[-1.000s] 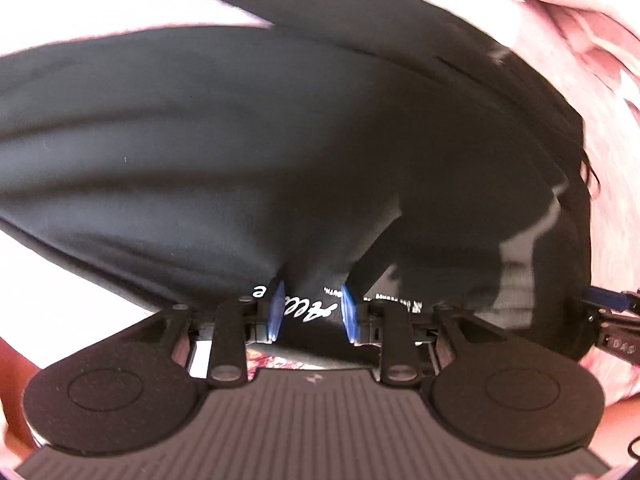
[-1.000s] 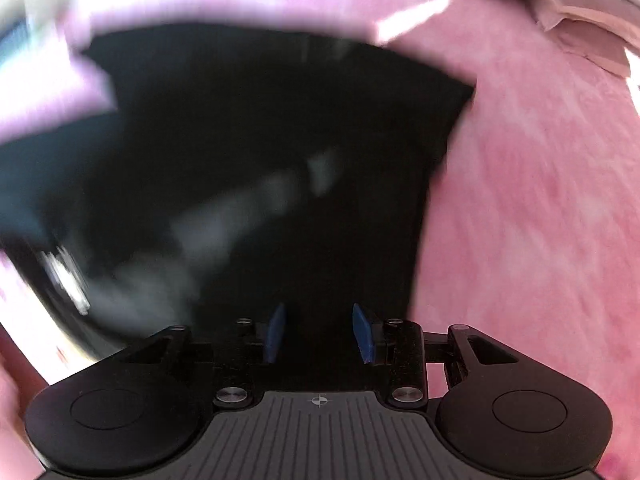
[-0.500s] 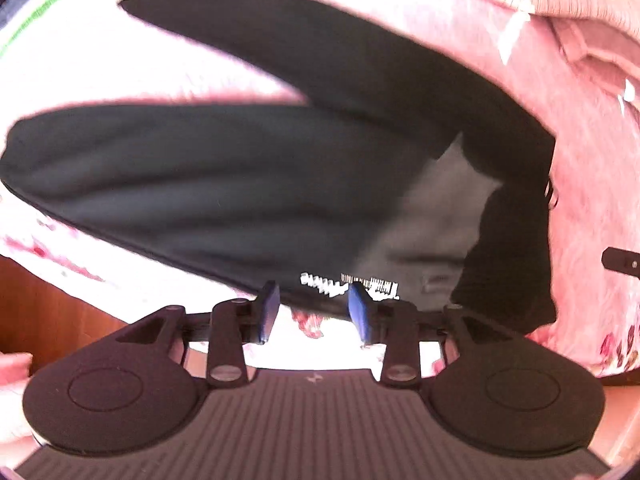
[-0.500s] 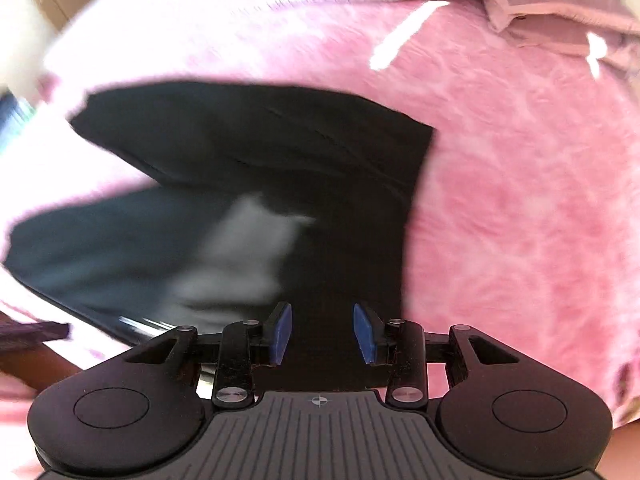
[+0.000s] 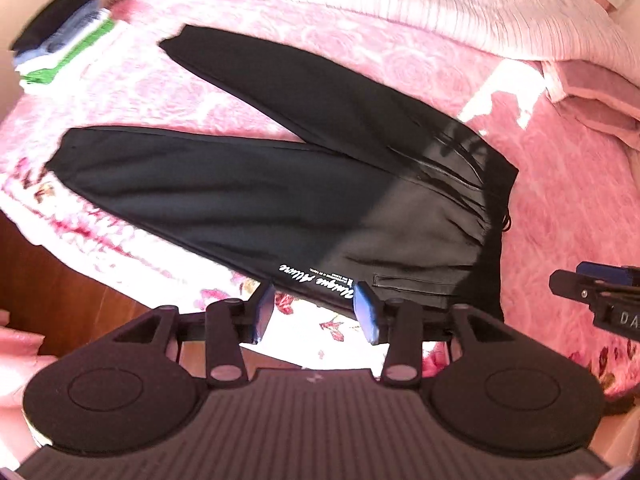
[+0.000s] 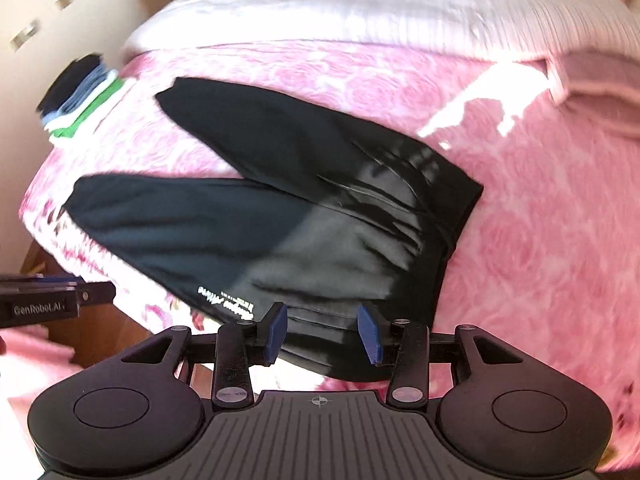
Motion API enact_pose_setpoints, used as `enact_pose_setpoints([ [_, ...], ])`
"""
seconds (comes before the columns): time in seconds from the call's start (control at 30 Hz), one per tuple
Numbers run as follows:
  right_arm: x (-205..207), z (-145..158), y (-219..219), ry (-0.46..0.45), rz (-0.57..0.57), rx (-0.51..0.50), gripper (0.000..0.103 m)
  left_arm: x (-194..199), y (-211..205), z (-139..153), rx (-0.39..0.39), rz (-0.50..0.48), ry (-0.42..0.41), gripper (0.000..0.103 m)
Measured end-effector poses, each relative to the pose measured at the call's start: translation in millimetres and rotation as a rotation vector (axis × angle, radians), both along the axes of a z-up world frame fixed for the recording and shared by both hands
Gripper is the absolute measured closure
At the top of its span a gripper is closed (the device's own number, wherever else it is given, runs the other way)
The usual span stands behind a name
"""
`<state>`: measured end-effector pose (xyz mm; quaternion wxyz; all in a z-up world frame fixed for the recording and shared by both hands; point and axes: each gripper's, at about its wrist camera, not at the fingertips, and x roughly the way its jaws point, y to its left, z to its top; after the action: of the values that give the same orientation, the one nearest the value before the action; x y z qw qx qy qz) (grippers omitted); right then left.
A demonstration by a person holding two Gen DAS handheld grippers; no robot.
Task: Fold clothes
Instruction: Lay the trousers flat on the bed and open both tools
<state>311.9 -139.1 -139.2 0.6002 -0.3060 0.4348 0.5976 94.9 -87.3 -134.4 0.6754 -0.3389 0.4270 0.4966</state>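
The trousers lay flat on the pink bedspread, waistband toward the right, legs splayed in a V toward the left edge of the bed; probably spread that way so one leg could be laid over the other. Part of the seat caught sunlight and read grey. White lettering sat on the near leg's hem side. Your left gripper hung above the near edge, jaws opening, nothing between the blue pads. Your right gripper hung over the waistband end, jaws likewise opening and empty. A stack of clothes, seemingly folded, sat at the far left corner. A pale striped blanket lay beyond.
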Motion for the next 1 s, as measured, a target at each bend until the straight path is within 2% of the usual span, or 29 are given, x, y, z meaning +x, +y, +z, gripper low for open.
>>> enact_pose_setpoints([
  [0.17, 6, 11, -41, -0.047, 0.137, 0.097, 0.056, 7, -62, 26, 0.083, 0.076, 0.041, 0.059],
  [0.27, 12, 15, -68, -0.072, 0.182, 0.14, 0.051, 14, -98, 32, 0.1, 0.094, 0.027, 0.058],
  [0.47, 18, 19, -112, -0.075, 0.24, 0.155, 0.046, 25, -156, 37, 0.118, 0.116, 0.025, 0.058],
  [0.67, 23, 26, -140, -0.079, 0.274, 0.177, 0.041, 31, -181, 44, 0.138, 0.123, 0.033, 0.058],
  [1.0, 19, 35, -153, -0.127, 0.311, 0.17, 0.035, 32, -195, 53, 0.157, 0.137, 0.032, 0.058],
])
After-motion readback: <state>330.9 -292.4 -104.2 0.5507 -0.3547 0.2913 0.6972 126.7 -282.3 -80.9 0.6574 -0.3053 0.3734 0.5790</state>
